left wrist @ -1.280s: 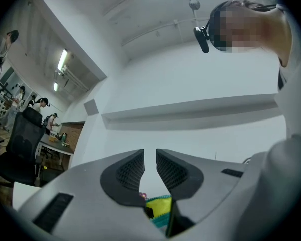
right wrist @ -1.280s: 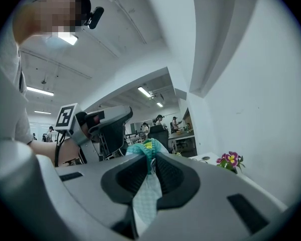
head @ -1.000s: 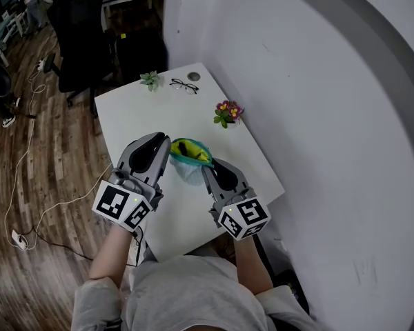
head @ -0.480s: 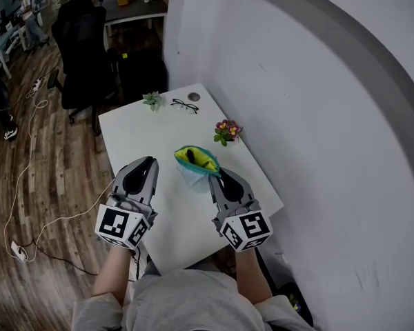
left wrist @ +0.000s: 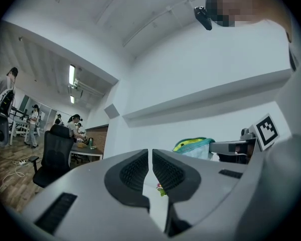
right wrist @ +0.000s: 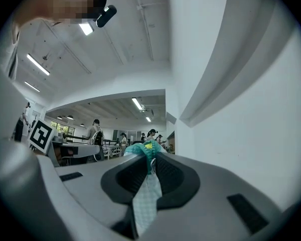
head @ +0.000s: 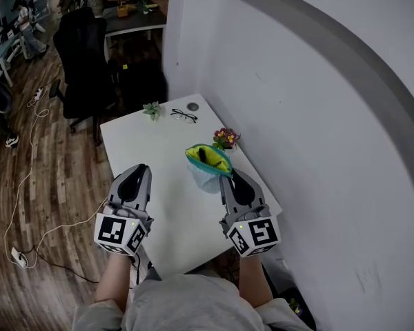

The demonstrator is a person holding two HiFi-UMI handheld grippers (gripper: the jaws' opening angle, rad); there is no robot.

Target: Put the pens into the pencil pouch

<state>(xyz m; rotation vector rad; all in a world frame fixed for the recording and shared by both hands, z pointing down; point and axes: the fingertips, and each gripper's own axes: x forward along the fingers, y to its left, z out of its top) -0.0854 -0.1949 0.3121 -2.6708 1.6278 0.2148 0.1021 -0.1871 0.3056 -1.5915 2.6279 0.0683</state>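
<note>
Since the earlier frames, the left tool (head: pixel 139 169) has drawn back from the pencil pouch (head: pixel 208 163) toward the near left of the worktop (head: pixel 159 143). The right tool (head: pixel 232 176) has carried the pouch upward and toward the wall. The left tool's jaws stand together with nothing between them. The right tool's jaws are clamped on the pouch's pale mesh wall (its teal-rimmed mouth gapes upward, showing yellow lining). The pouch appears lifted clear of the worktop, held by that tool alone. A dark shape in the mouth is probably a pen. No loose pen shows on the worktop, so loading appears finished; setting the pouch down likely remains.
</note>
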